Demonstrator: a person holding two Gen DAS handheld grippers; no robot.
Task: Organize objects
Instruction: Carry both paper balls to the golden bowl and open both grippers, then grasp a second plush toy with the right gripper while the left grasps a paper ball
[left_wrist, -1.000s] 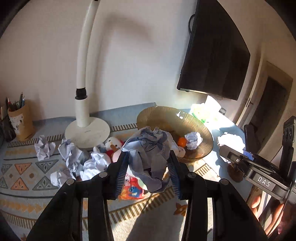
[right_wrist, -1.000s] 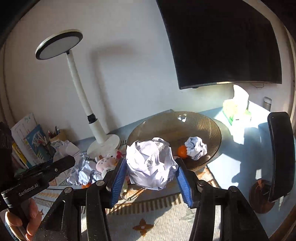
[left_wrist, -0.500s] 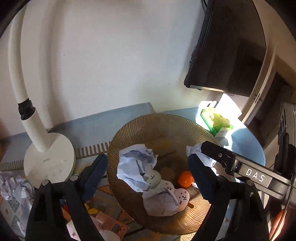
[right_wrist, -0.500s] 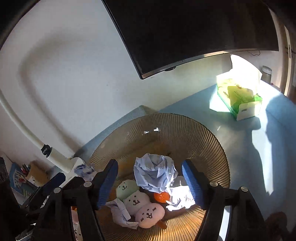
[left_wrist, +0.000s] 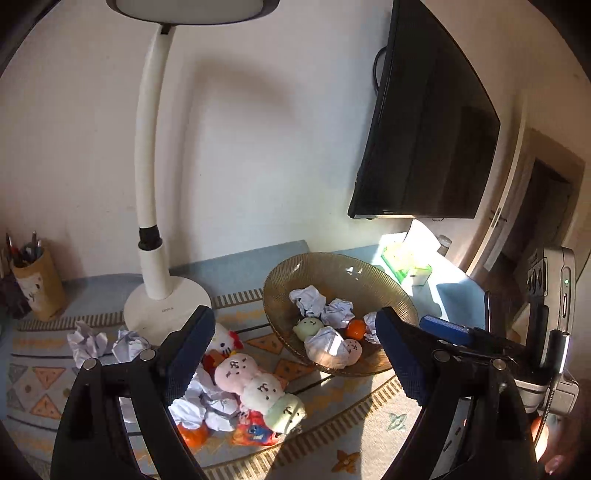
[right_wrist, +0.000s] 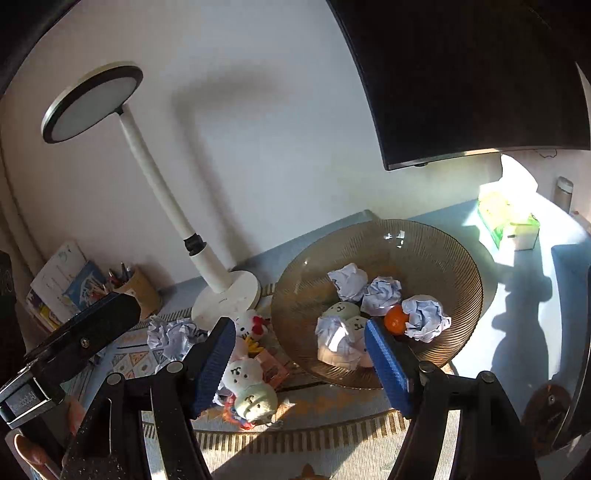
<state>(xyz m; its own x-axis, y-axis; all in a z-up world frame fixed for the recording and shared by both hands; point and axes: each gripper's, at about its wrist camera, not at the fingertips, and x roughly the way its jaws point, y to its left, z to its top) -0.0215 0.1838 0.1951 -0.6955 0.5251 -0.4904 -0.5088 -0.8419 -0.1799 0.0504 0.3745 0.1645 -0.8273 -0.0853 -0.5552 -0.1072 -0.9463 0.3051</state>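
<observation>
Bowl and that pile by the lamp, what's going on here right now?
A person with two handheld grippers is sorting clutter into the bowl. Both the left gripper and the right gripper are open and hold nothing. The bowl holds four paper balls, a small orange and a plush toy. More paper balls and plush toys lie on the mat by the lamp.

Ribbed amber glass bowl (right_wrist: 436, 236) holds crumpled white paper balls (right_wrist: 380, 290). White desk lamp (left_wrist: 162, 295) stands left of it. Stacked plush dumpling toy (left_wrist: 258, 387) lies in front of lamp.
</observation>
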